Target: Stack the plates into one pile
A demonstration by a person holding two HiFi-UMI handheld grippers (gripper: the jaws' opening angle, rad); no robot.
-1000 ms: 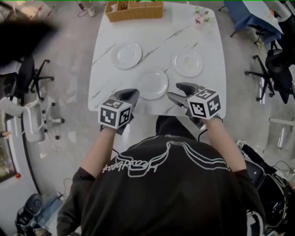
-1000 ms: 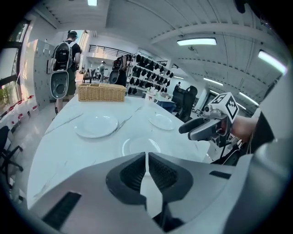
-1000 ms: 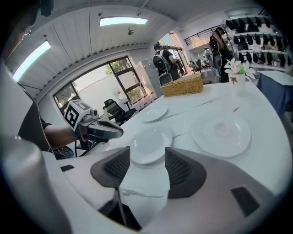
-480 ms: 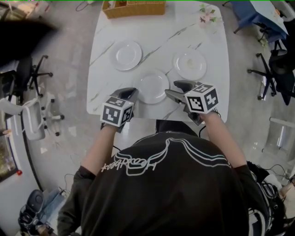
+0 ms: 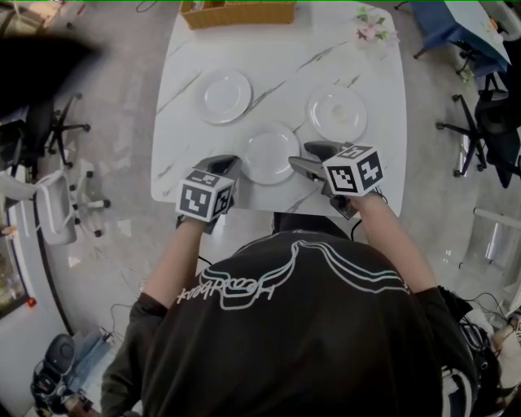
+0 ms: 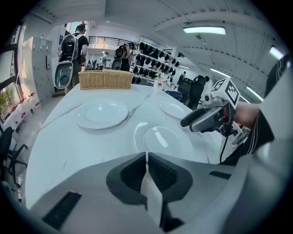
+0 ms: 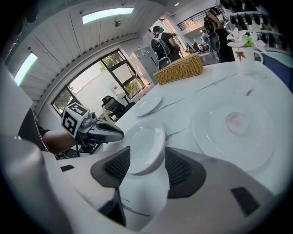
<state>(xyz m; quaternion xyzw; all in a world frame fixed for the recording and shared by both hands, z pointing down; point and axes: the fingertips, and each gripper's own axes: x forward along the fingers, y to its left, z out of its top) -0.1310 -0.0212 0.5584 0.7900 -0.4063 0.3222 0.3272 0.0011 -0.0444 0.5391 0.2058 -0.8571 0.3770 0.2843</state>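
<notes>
**Desk editor:** Where did the plates lie?

**Photographer:** Three white plates lay apart on the marble desk (image 5: pixel 195 155), none stacked. The near plate (image 5: pixel 269 153) sat by the front edge. The far-left plate (image 5: pixel 225 96) lay beyond it, and the right plate (image 5: pixel 337 114) showed a pale smear at its centre.

**Desk editor:** And the grippers?

**Photographer:** The right gripper (image 5: pixel 303 157) hung just beside the near plate's right rim, its jaws spread. In the right gripper view the plate showed between them, though the pads did not appear to press on it. The left gripper (image 5: pixel 230 164) hovered off the plate's left rim, its jaws pressed together on nothing.

**Desk editor:** What did the pick-up call for?

**Photographer:** It looked like a first grasp of the near plate. The rim lay flat on stone, so the lower jaw probably had to slide under the lip at a shallow angle, with the upper jaw over it. The jaws were best closed only once the rim sat well into the pads, because a glazed plate would likely slip from a pinch at the tips. The closed left gripper could have braced the opposite rim to stop the plate skating away. After that, a level lift and a centred, gentle set-down on another plate seemed the safe course. The wicker basket (image 5: pixel 238 12) and the flower cup (image 5: pixel 370 28) stood well apart at the far edge, so neither was in the way.
</notes>
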